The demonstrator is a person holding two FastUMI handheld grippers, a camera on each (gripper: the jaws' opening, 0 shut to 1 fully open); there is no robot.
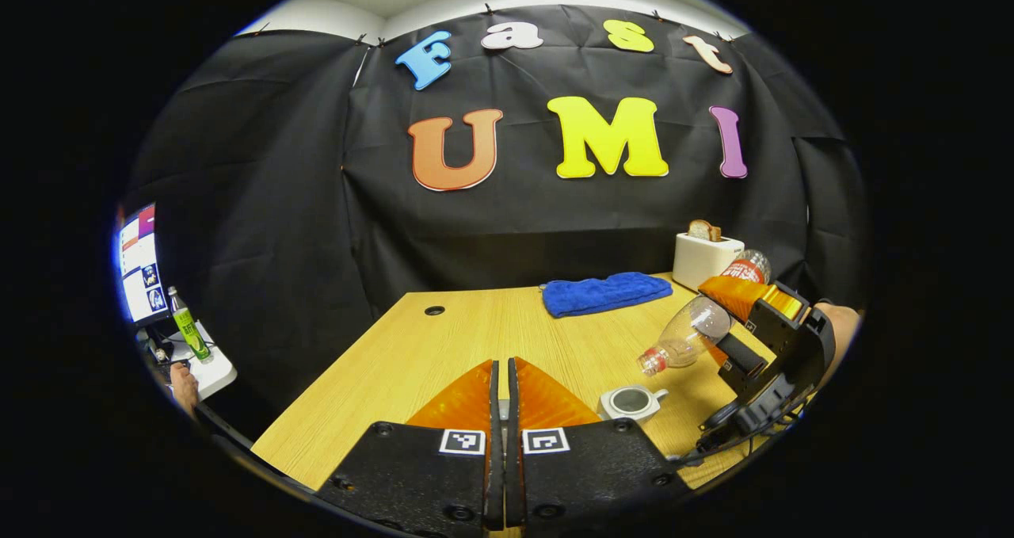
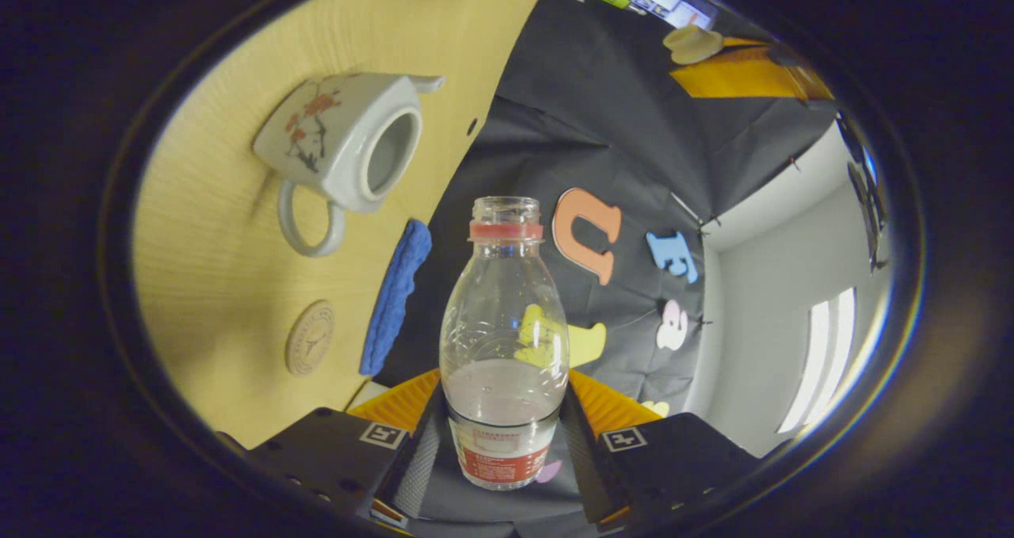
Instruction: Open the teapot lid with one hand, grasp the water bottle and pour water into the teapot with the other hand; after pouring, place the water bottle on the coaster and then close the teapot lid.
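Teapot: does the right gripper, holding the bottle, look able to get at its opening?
Probably yes: the teapot stands lidless on the table, and nothing lies between it and the water bottle in the right gripper.

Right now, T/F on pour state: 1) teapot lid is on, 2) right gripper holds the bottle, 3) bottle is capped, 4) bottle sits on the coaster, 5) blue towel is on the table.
1) Teapot lid is on: false, its opening is uncovered.
2) Right gripper holds the water bottle: true, clamped on its lower body.
3) Bottle is capped: false, its neck is open.
4) Bottle sits on the coaster: false, it is tilted in the air and the coaster is bare.
5) Blue towel lies on the table: true.
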